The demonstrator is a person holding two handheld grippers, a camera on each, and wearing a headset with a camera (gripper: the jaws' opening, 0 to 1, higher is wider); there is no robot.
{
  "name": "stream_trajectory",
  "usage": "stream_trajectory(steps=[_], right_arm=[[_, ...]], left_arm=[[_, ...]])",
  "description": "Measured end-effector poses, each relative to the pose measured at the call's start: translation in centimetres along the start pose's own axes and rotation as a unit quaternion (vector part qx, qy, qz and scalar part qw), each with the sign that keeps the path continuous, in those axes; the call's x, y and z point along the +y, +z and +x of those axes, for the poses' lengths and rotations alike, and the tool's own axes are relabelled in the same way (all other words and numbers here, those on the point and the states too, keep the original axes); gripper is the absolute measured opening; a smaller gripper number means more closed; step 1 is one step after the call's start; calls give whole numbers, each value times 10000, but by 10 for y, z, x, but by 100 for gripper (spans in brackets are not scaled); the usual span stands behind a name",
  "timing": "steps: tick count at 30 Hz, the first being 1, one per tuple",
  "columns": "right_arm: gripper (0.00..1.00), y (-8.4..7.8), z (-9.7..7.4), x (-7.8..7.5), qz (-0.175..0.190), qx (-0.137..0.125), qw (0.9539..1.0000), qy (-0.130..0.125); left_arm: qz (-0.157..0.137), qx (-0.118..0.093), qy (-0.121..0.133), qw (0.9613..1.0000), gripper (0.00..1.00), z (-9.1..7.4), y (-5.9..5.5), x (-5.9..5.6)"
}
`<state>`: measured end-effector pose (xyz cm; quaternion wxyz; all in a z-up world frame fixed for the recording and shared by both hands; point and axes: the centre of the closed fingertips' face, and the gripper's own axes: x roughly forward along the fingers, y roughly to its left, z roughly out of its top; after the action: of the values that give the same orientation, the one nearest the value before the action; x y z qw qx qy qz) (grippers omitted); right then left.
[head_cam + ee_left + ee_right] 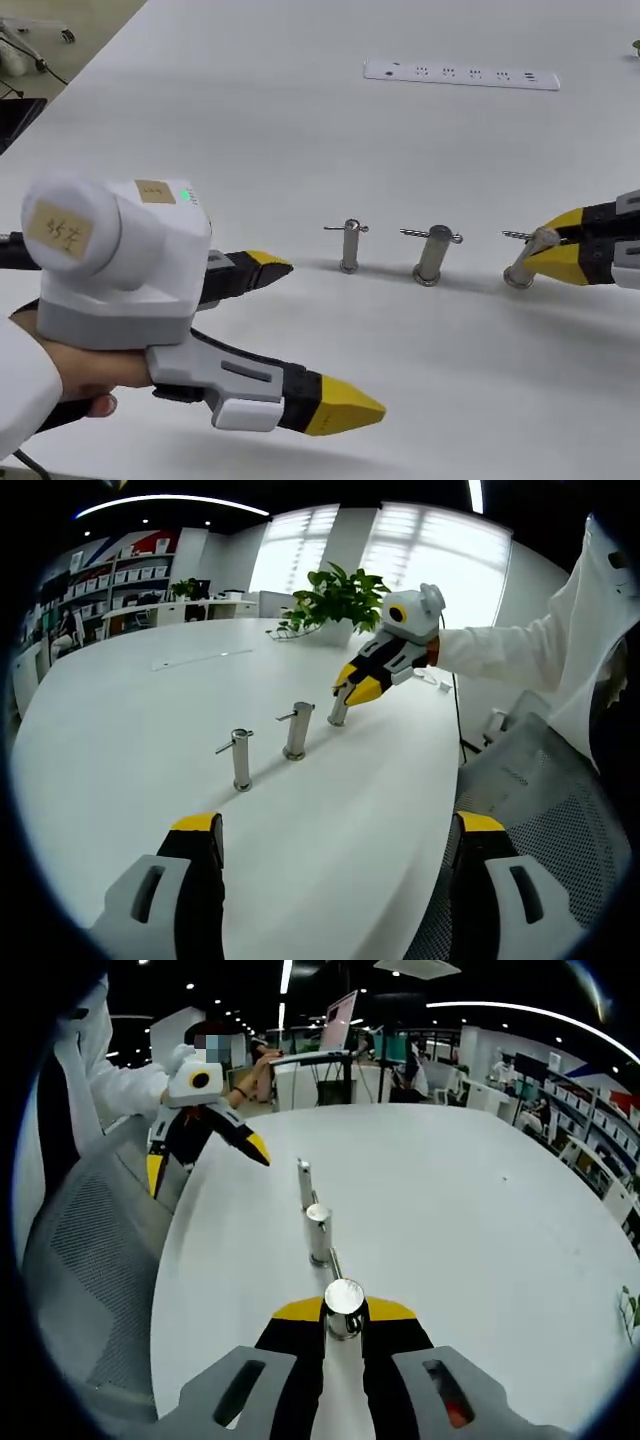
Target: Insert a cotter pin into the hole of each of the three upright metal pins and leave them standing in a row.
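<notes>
Three metal pins stand in a row on the white table [250, 130]: left pin [349, 247], middle pin [432, 256], right pin [520, 270]. A thin cotter pin [345, 229] crosses the top of each one. The right pin leans over, and my right gripper [538, 250] is shut on its upper part. In the right gripper view that pin's head [344, 1297] sits between the yellow fingertips, with the other two pins [319, 1230] lined up beyond. My left gripper [332, 337] is held open in front of the row, clear of the pins [241, 760].
A white power strip [460, 74] lies at the far side of the table. A potted plant [335, 595] stands at the table's far end. A grey mesh chair [540, 810] is beside the table edge.
</notes>
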<state>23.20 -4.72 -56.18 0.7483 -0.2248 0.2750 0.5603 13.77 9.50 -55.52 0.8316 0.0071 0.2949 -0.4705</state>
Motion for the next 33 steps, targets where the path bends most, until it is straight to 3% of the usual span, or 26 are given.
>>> stream_trajectory(steps=[4, 15, 25, 33], right_arm=[[8, 2, 4, -1, -50, 19, 10000, 22], [8, -1, 9, 0, -46, 44, 9999, 107], [8, -10, 13, 0, -74, 123, 9999, 22], [8, -9, 13, -2, -12, 23, 10000, 7]], left_arm=[[1, -77, -4, 10000, 92, -1, 3, -1], [-44, -48, 22, 10000, 91, -4, 1, 0], [-77, -32, 34, 10000, 91, -4, 0, 1], [-118, -9, 29, 9999, 90, -4, -1, 0]])
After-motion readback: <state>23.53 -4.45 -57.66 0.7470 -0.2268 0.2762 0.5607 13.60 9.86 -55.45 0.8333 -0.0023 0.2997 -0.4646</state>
